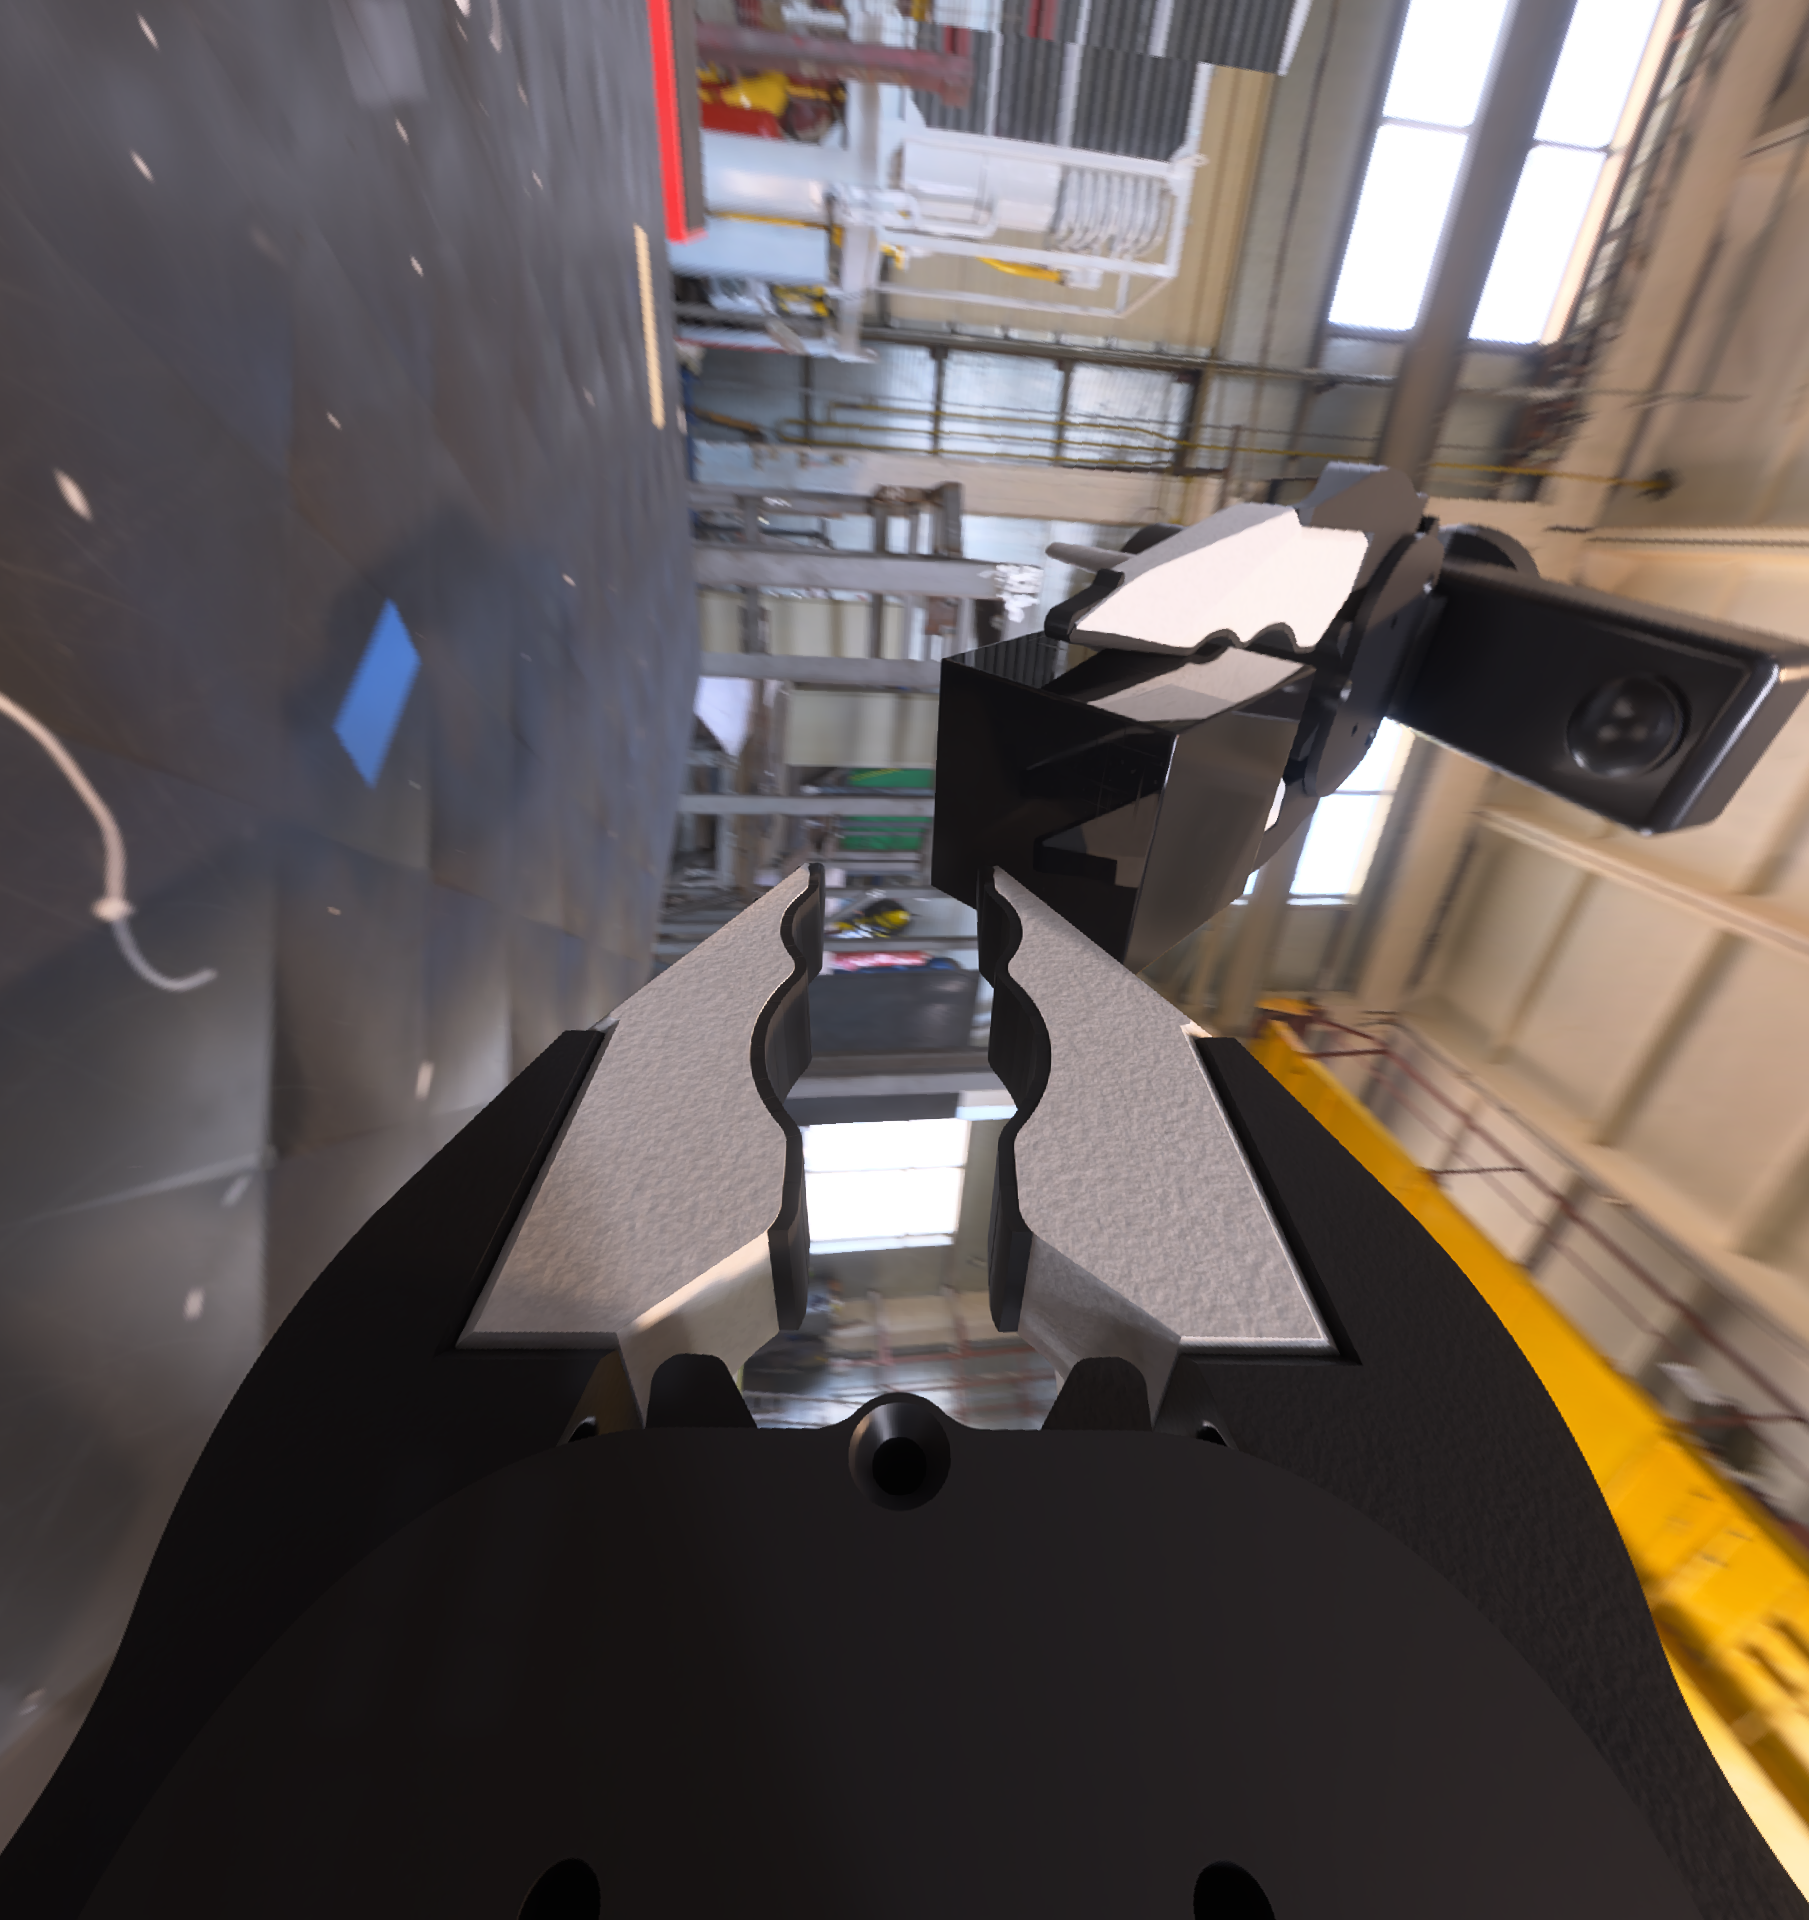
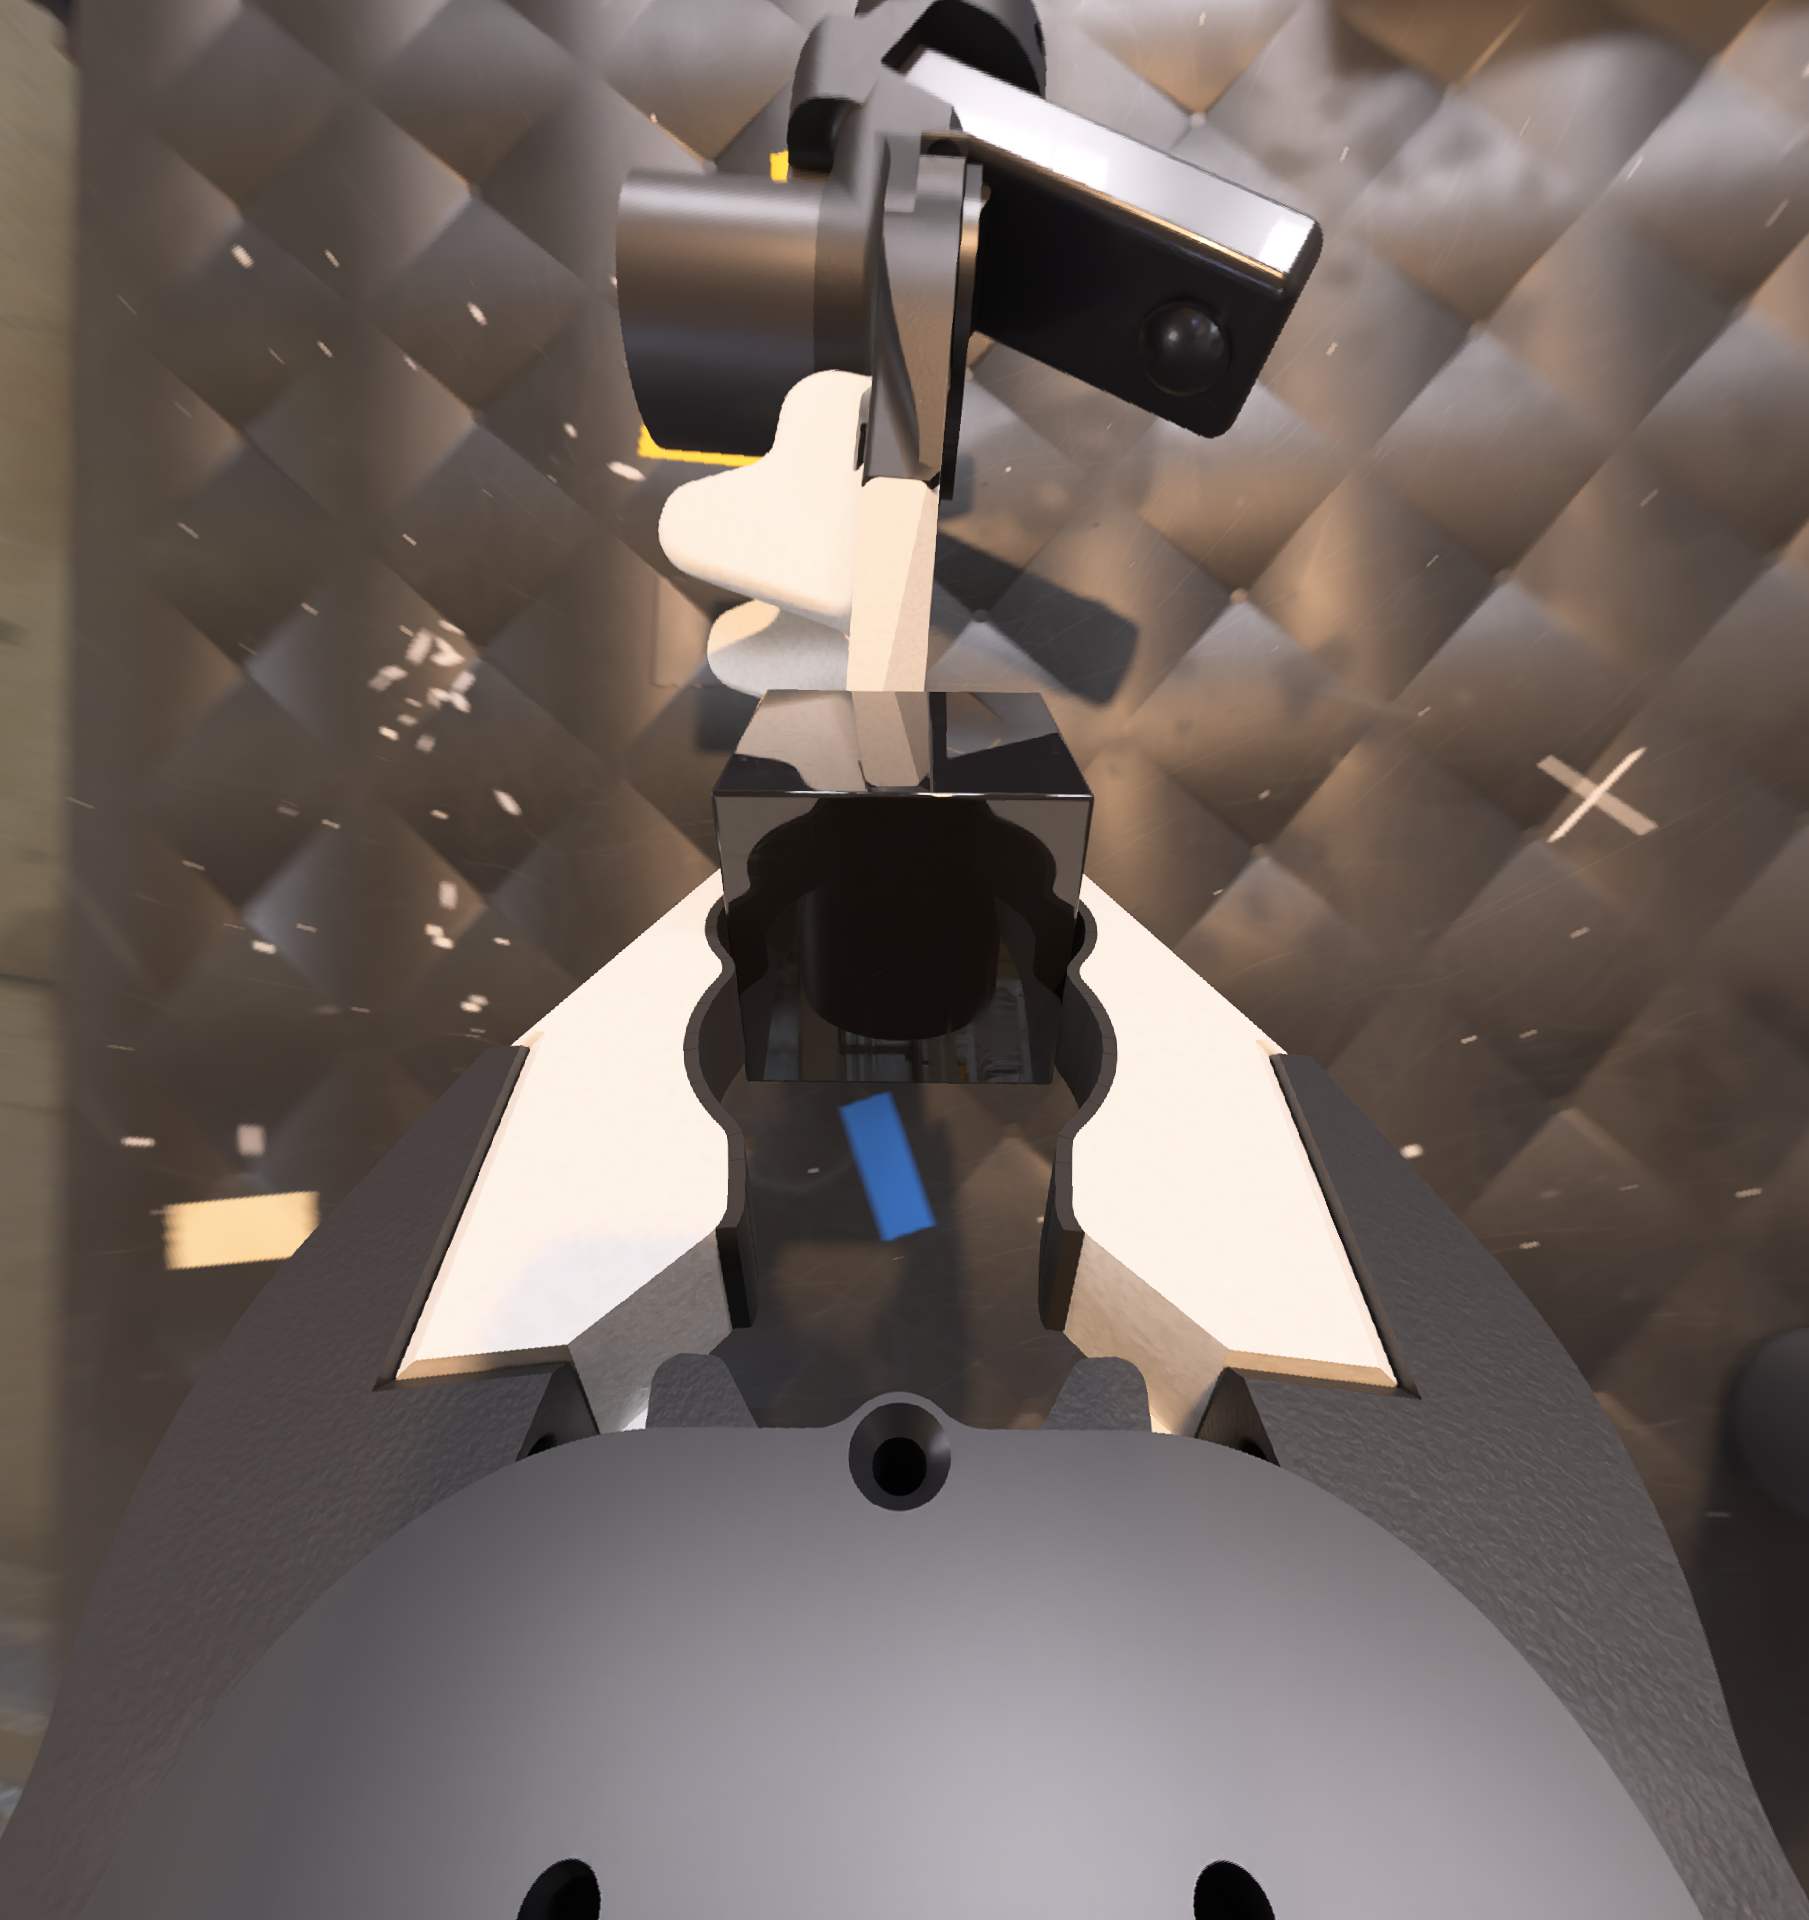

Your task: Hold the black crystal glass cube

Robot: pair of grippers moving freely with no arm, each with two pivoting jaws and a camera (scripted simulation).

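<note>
While the right tool [image 2: 900, 935] is clamping the black glass cube [image 2: 900, 914] between its two fingertips, the cube is hanging clear above the quilted metal surface [image 2: 1502, 623]. Beside the cube, the left tool [image 1: 900, 883] is standing released, its fingers parted and gripping nothing. On the surface below, a blue strip [image 2: 884, 1166] is lying flat.
</note>
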